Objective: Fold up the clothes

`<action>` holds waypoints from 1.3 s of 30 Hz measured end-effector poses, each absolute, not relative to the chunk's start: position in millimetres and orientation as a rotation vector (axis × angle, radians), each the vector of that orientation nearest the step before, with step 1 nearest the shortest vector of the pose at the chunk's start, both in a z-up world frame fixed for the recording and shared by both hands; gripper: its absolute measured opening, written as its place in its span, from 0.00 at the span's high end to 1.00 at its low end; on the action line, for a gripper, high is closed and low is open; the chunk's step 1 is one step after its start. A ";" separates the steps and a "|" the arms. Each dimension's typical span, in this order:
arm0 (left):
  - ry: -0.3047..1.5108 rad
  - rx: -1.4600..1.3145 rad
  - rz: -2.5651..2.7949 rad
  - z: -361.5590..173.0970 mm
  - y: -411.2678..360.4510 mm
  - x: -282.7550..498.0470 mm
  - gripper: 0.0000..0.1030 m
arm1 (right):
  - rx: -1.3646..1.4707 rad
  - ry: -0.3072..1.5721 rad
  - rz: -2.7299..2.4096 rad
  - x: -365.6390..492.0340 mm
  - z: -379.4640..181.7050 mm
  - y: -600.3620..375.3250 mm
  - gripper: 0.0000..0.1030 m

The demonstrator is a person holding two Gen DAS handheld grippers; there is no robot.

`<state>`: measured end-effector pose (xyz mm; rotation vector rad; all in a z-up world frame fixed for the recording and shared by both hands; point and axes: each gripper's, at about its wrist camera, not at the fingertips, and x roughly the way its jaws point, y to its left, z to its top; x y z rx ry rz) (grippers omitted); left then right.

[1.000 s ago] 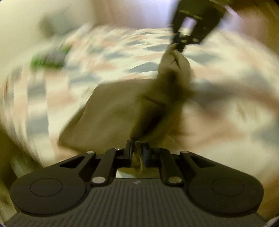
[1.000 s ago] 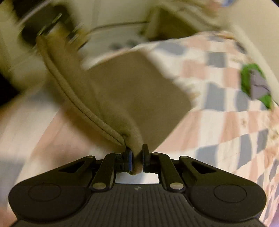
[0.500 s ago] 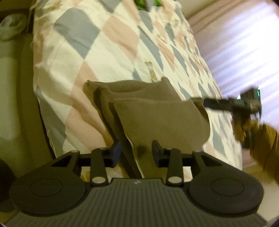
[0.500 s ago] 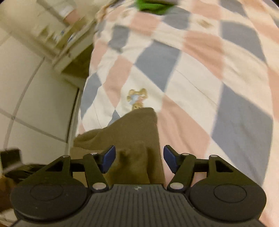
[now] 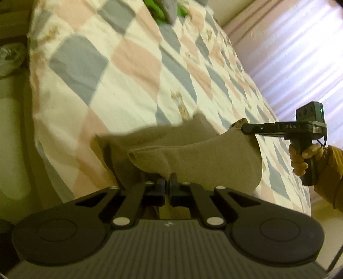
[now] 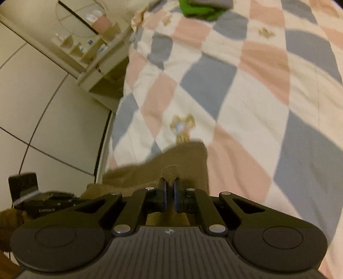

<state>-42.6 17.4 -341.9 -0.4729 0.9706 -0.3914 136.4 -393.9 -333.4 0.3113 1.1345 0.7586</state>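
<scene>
Soft olive garment (image 5: 199, 154), folded on quilted checkered bedspread (image 5: 120, 70), pinched by left gripper (image 5: 166, 184) and right gripper (image 6: 170, 188).

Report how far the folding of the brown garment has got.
Done: the brown garment lies in folded layers at the edge of the quilt. In hand: left tongs and right tongs both pinch its edges. Left: likely another fold; the green clothes lie untouched.
</scene>
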 end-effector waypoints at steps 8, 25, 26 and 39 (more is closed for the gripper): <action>0.897 -0.374 -0.310 -344.9 21.8 -29.3 0.99 | 0.200 1.096 0.678 174.0 -348.0 -350.8 0.94; 1.028 -0.193 -0.300 -354.4 1.1 21.5 0.93 | 0.072 1.174 0.586 183.2 -390.4 -319.0 0.92; 1.043 -0.180 -0.305 -359.0 -3.3 26.7 0.94 | 0.074 1.174 0.577 182.5 -390.6 -318.2 0.90; 1.075 -0.088 -0.257 -380.3 -18.6 34.5 0.96 | 0.020 0.752 0.461 54.9 -312.0 -330.8 0.59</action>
